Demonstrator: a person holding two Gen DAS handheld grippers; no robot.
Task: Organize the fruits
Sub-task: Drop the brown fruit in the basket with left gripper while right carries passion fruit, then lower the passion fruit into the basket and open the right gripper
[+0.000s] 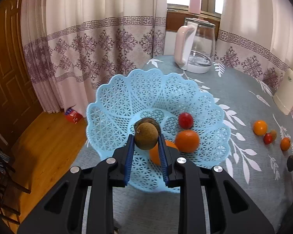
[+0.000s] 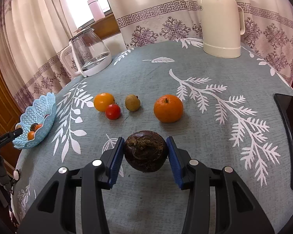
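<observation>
left gripper (image 1: 146,139): blue pads pinching a small brown kiwi-looking fruit (image 1: 146,136), held up right over the basket
basket (image 1: 115,117): light blue lattice thing with a scalloped rim, sitting at the table's left edge
inside the basket: two oranges (image 1: 187,141), a little red fruit (image 1: 185,120), and another brownish fruit peeking out behind the held one, can't tell what exactly
right gripper (image 2: 146,152): fingers clamped on a dark brown round thing with a rooty top (image 2: 146,153), looks like a water chestnut, not sure; whether it's touching the cloth I can't tell
still loose on the table: big orange (image 2: 168,108), a smaller orange (image 2: 103,101) touching a red fruit (image 2: 113,111), greenish-brown fruit (image 2: 132,102) just beside those
tablecloth (image 2: 205,120): grey-blue with white leaf prints
background stuff: glass kettle (image 2: 91,52) at the far left, cream thermos jug (image 2: 220,23) at the far right, both well apart from the fruit
</observation>
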